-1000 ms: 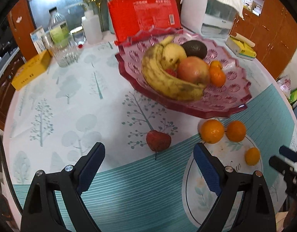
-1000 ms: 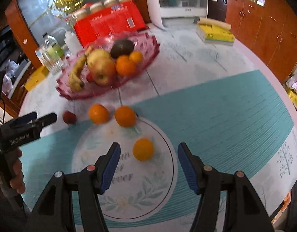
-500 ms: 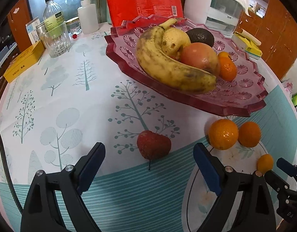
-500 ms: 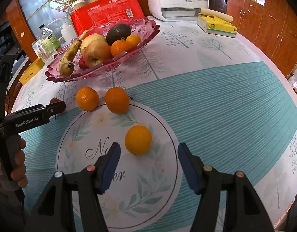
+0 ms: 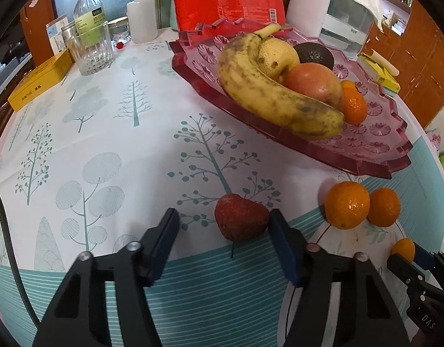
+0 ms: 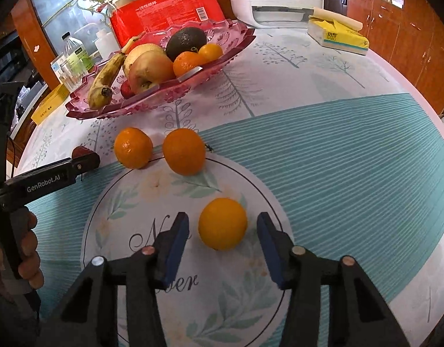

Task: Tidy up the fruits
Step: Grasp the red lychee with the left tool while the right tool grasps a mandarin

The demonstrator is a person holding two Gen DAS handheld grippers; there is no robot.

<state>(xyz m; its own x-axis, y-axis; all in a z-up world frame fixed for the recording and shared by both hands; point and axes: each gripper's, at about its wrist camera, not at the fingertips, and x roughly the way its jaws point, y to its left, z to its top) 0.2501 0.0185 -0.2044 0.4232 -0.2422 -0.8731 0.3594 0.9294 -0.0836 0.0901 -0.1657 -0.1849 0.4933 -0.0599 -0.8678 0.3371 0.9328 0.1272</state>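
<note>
Banana (image 5: 275,98) in bowl (image 5: 375,156)

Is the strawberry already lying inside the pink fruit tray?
No, the strawberry lies on the tablecloth between the open left gripper fingers, outside the pink tray.

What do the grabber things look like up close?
Both are black plastic tongs with two arms. The left gripper and right gripper have dark blue flat pads and round silver rivets. White "GenRobot.AI" lettering runs along the left one's side, and a thin black cable hangs beside it.
</note>
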